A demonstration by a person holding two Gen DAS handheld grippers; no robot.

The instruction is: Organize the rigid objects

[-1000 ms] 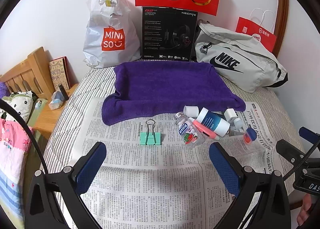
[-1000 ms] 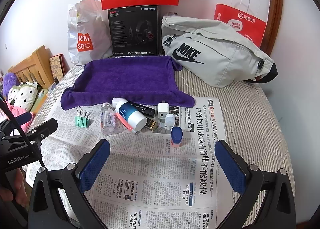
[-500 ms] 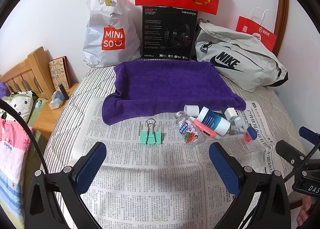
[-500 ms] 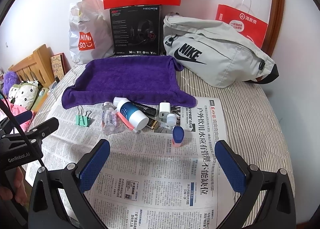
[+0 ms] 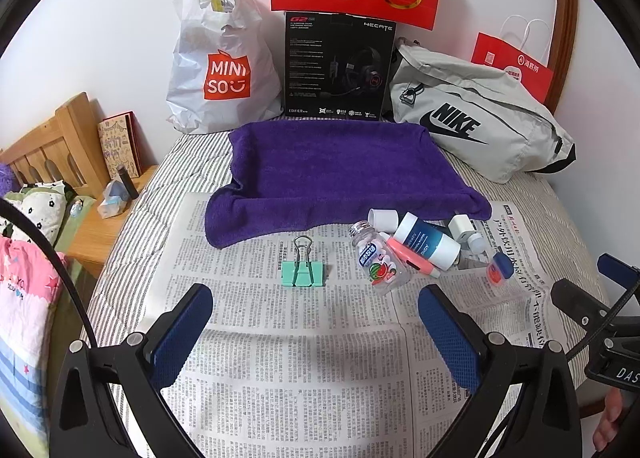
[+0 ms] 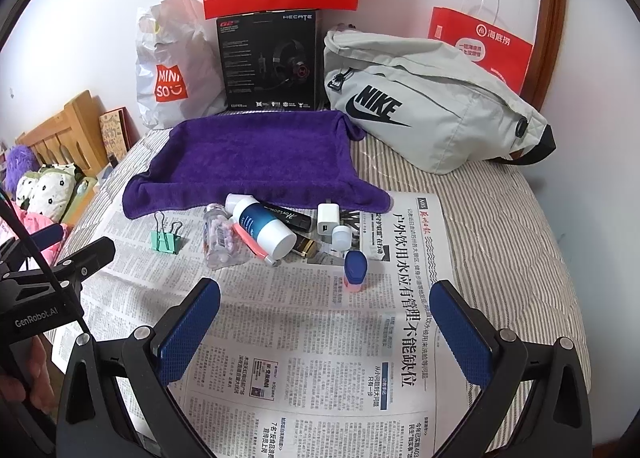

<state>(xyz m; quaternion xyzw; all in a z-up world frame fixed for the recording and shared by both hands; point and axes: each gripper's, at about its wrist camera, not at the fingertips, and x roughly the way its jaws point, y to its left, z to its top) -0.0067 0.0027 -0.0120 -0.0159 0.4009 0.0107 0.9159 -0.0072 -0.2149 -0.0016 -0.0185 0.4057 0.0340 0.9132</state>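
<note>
A green binder clip (image 5: pixel 302 273) (image 6: pixel 165 241) lies alone on the newspaper (image 5: pixel 320 358). To its right is a cluster: a clear candy bottle (image 5: pixel 378 262) (image 6: pixel 218 239), a white and blue tube (image 5: pixel 426 241) (image 6: pixel 266 227), a pink pen (image 5: pixel 412 260), a white charger (image 6: pixel 328 219) and a blue-capped pink eraser (image 6: pixel 354 272) (image 5: pixel 500 267). Behind them a purple towel (image 5: pixel 332 170) (image 6: pixel 256 156) is spread flat. My left gripper (image 5: pixel 316 334) hangs open just short of the clip. My right gripper (image 6: pixel 326 332) is open in front of the eraser, holding nothing.
Along the wall stand a white Miniso bag (image 5: pixel 222 58), a black headset box (image 5: pixel 338 68), a grey Nike bag (image 5: pixel 480 126) and red paper bags (image 6: pixel 482 46). A wooden headboard (image 5: pixel 52 146) and soft toys (image 6: pixel 44 186) are on the left. The bed edge lies right.
Both grippers have crept slightly forward and the right one tilted down a little; the objects sit a bit lower in its view. Nothing was grasped or moved.
</note>
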